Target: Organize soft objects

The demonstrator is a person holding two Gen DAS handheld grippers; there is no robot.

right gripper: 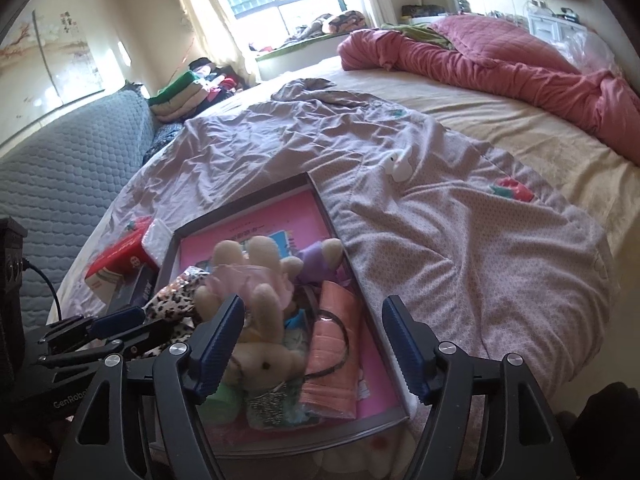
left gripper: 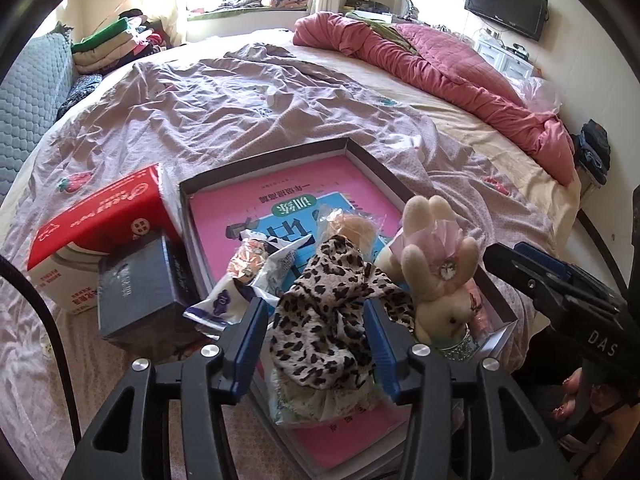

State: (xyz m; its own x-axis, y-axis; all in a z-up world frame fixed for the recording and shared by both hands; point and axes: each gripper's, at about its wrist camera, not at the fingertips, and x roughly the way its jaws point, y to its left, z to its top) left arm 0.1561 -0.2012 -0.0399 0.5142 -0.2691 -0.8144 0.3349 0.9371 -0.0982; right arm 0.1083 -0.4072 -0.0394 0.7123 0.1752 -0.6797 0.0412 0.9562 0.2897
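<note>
A shallow grey box [left gripper: 280, 156] with a pink book inside lies on the bed; it also shows in the right wrist view [right gripper: 240, 208]. My left gripper [left gripper: 316, 328] is closed around a leopard-print cloth [left gripper: 328, 300] over the box. A cream plush rabbit [left gripper: 436, 264] stands in the box beside it. My right gripper [right gripper: 312, 344] is open above the box, the rabbit [right gripper: 260, 320] by its left finger and an orange pouch [right gripper: 332, 352] between the fingers. A purple plush [right gripper: 320, 260] lies behind.
A red and white carton [left gripper: 96, 224] and a dark blue box [left gripper: 140, 280] sit left of the grey box. Snack wrappers [left gripper: 248, 272] lie in it. A white earbud case [right gripper: 398, 164] lies on the mauve sheet. A red quilt [left gripper: 440, 64] is heaped at the back right.
</note>
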